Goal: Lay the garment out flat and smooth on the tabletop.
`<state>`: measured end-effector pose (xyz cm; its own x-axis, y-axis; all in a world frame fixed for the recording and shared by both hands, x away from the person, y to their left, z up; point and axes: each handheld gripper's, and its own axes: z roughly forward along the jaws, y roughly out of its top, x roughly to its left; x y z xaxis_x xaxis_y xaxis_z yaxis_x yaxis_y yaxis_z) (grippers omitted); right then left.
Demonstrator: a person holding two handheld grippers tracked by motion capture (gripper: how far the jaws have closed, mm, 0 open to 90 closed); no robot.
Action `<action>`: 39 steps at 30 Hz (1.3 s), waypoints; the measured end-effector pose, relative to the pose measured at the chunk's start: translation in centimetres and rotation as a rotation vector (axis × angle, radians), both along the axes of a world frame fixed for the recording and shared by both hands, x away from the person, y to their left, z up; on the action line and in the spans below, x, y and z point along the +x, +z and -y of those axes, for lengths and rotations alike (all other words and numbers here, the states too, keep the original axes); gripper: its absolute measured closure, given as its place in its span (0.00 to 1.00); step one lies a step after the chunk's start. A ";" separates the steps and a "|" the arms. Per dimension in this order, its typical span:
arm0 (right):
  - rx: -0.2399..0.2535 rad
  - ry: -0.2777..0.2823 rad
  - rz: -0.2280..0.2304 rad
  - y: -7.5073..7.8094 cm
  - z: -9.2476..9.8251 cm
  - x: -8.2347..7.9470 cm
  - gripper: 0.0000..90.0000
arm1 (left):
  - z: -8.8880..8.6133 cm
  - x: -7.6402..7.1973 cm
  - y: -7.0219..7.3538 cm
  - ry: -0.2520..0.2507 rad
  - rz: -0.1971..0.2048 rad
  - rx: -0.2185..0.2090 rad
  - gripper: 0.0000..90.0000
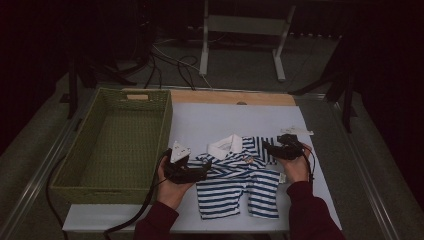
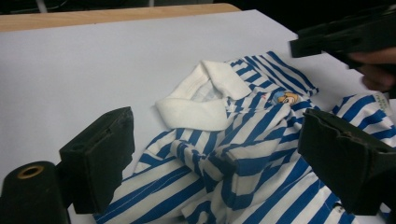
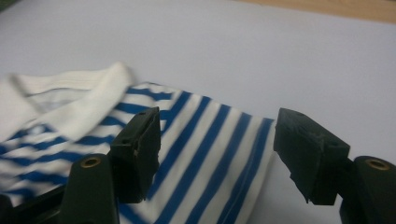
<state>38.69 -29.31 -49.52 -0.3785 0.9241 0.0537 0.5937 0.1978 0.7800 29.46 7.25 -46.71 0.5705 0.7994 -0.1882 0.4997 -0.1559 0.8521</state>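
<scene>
Shirt (image 1: 239, 172) flat on table (image 1: 210, 120), L sleeve folded in. Left gripper (image 1: 204, 171) jaws apart; right gripper (image 1: 267, 148) jaws apart over R sleeve.

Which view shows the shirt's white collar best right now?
The left gripper view: the white collar lies whole and sharp between the open tongs, above the folded sleeve. The high view shows the collar small and dim at the shirt's top. The right gripper view catches it blurred and cut off at the left edge.
</scene>
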 end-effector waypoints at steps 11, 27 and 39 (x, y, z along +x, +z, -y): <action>-0.027 -0.094 -0.096 -3.0 1.1 2.3 0.50 | 0.0 0.3 0.1 0.014 0.002 0.009 0.09; -0.128 -0.121 -0.095 -2.4 1.5 1.7 0.98 | 0.5 1.4 -0.4 0.065 -0.017 0.036 0.15; -0.157 -0.252 -0.092 -1.6 4.5 1.1 0.99 | 1.0 1.9 -1.7 0.046 -0.051 0.058 0.17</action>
